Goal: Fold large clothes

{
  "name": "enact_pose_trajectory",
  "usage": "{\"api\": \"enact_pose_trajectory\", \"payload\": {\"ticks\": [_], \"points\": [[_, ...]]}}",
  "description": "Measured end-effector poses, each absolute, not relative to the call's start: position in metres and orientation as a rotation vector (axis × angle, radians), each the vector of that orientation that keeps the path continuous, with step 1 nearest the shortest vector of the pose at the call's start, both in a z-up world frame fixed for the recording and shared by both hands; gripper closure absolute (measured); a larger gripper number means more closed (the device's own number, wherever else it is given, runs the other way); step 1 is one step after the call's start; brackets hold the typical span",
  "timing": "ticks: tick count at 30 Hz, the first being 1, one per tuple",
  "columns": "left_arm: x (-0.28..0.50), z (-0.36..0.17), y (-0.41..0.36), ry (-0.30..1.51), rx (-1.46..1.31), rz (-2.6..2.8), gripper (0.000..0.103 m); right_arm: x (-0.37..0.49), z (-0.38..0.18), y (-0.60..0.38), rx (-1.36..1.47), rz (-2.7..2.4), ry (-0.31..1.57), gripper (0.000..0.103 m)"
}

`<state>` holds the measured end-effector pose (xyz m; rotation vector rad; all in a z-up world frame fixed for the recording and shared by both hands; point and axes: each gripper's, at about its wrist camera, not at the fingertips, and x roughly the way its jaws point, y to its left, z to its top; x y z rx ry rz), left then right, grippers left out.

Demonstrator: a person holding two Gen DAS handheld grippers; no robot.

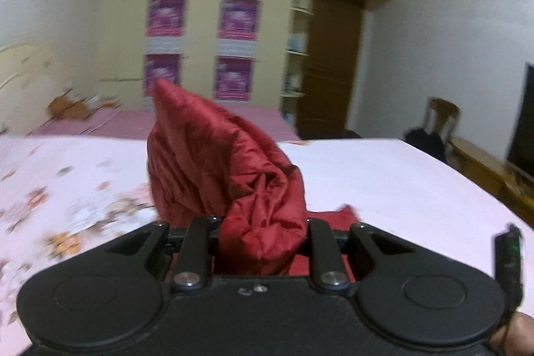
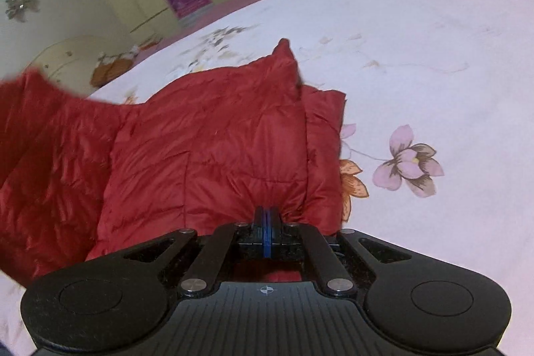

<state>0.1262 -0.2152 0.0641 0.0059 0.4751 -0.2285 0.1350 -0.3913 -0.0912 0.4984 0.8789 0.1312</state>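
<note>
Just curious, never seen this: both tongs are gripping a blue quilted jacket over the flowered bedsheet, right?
Not blue: the quilted jacket is red, as the right wrist view shows. Both the left tongs and right tongs grip it over the flowered bedsheet.

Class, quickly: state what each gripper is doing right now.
Left gripper: shut on a bunch of the red jacket.
Right gripper: shut on the red jacket's edge.

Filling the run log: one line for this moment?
stage: folding | left gripper: shut on red quilted jacket, lifted | right gripper: shut on jacket edge | surface: floral pink bedsheet
</note>
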Motion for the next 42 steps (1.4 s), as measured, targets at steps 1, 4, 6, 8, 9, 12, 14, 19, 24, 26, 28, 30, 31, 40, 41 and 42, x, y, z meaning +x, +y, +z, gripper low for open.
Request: {"api": "enact_pose_trajectory", "payload": {"ticks": [1,4,6,8,9,12,14,19,24,26,28,30,31,40,41,42], "points": [[0.128,0.061,-0.230,0.480,0.027,-0.252,0.083,0.135,-0.093,-0.396,0.515,0.148,0.881,0.103],[0.136,0.047,-0.275,0.522,0.076,-0.321,0.083,0.135,-0.095,-0.408,0.567,0.191,0.890,0.103],[0.143,0.033,-0.296,0.563,0.116,-0.359,0.083,0.133,-0.094,-0.414,0.611,0.213,0.896,0.103],[0.155,0.015,-0.315,0.636,0.130,-0.397,0.083,0.133,-0.096,-0.422,0.663,0.235,0.897,0.103],[0.162,0.005,-0.323,0.680,0.134,-0.420,0.083,0.131,-0.097,-0.428,0.699,0.240,0.891,0.103],[0.173,-0.020,-0.337,0.756,0.142,-0.457,0.071,0.121,-0.095,-0.451,0.795,0.215,0.845,0.103],[0.178,-0.030,-0.340,0.814,0.116,-0.519,0.035,0.115,-0.092,-0.465,0.820,0.196,0.823,0.094],[0.166,0.002,-0.285,0.813,-0.157,-0.644,0.042,0.106,-0.066,-0.498,0.831,0.200,0.706,0.018],[0.195,0.015,-0.205,0.687,-0.245,-0.391,0.051,0.140,-0.033,-0.487,0.743,0.331,0.662,0.058],[0.219,0.007,-0.185,0.676,-0.237,-0.297,0.052,0.155,-0.015,-0.466,0.579,0.365,0.628,0.072],[0.246,-0.006,-0.167,0.690,-0.242,-0.258,0.056,0.166,0.008,-0.438,0.418,0.416,0.581,0.072],[0.268,-0.019,-0.165,0.726,-0.248,-0.269,0.059,0.175,0.019,-0.411,0.257,0.439,0.591,0.072],[0.278,-0.026,-0.164,0.740,-0.242,-0.270,0.059,0.183,0.018,-0.398,0.188,0.435,0.619,0.072],[0.272,-0.049,-0.234,0.805,-0.106,-0.408,0.061,0.194,-0.026,-0.384,0.053,0.331,0.797,0.073],[0.271,-0.048,-0.240,0.815,-0.086,-0.402,0.061,0.192,-0.031,-0.387,0.053,0.316,0.812,0.078],[0.272,-0.050,-0.246,0.827,-0.060,-0.395,0.061,0.192,-0.036,-0.391,0.062,0.299,0.827,0.078]]}}
